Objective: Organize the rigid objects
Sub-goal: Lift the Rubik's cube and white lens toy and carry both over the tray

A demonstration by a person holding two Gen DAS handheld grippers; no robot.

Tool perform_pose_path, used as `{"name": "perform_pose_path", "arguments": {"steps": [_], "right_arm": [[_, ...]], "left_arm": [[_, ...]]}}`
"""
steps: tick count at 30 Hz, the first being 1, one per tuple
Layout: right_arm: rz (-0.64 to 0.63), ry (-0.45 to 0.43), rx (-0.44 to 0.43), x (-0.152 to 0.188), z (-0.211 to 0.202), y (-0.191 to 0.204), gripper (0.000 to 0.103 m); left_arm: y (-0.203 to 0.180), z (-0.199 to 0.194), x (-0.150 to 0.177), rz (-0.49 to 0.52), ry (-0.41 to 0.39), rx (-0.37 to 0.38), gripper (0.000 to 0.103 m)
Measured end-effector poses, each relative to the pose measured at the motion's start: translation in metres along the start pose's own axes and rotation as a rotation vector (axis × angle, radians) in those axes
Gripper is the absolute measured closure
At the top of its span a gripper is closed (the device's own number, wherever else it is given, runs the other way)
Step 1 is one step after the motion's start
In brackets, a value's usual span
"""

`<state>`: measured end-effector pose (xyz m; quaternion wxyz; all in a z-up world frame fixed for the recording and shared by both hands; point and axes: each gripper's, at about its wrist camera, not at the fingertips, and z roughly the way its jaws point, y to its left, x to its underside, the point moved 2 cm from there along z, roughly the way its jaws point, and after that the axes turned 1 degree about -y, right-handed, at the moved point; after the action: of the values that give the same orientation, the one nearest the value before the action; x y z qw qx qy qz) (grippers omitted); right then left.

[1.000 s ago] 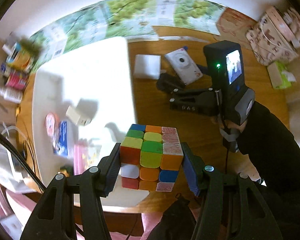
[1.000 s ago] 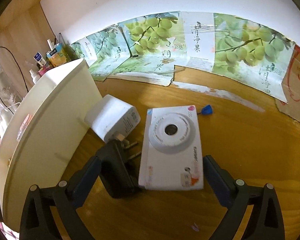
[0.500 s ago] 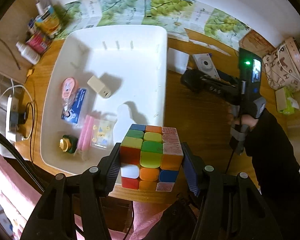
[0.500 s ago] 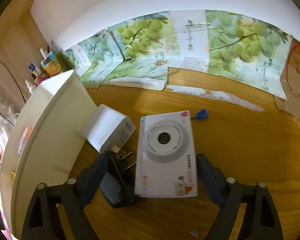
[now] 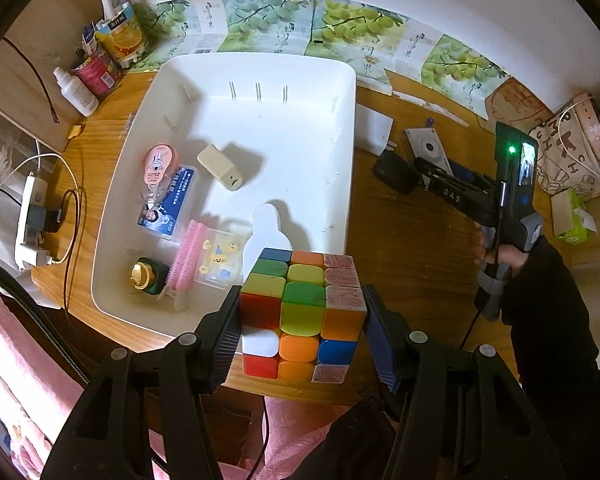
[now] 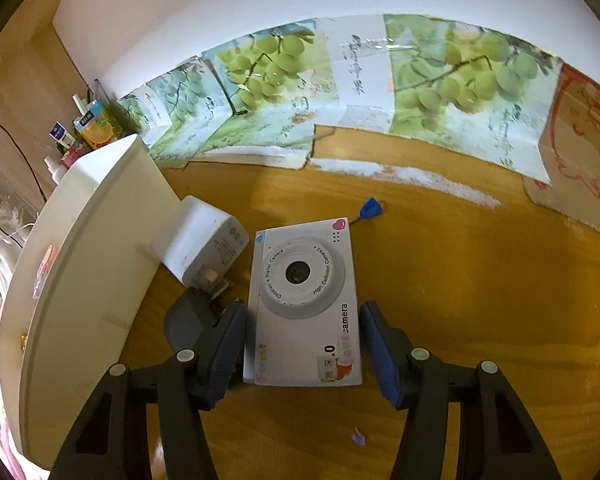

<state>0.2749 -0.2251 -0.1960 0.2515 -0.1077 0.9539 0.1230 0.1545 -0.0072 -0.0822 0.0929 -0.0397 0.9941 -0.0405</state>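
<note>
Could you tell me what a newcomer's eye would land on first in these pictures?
The multicoloured puzzle cube, gripped in the left claw above the near edge of the white bin. Next, the white toy camera, flat on the wooden table between the right claw's open jaws.

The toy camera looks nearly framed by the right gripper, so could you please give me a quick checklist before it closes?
1. Toy camera between the right gripper fingers: ok.
2. Jaws open, gap visible at the right pad: ok.
3. White charger outside the jaws: ok.
4. Dark object clear of the left finger: not ok, it touches or overlaps it.
5. Left gripper firm on the cube: ok.
6. Free space in the white bin: ok.
</note>
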Motion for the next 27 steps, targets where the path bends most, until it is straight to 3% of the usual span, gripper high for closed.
{"name": "perform_pose_path", "arguments": {"steps": [16,27], "right_arm": [[0.199,0.177,0.08,0.038,-0.035,-0.022,0.045],[0.439,0.226,0.099,0.078,-0.06,-0.019,0.045]], "left_arm": [[0.018,0.003,-0.003,0.036,-0.002,0.038,0.043],[0.036,0.023,-0.002,0.151,0.074,0.075,0.042]]}}
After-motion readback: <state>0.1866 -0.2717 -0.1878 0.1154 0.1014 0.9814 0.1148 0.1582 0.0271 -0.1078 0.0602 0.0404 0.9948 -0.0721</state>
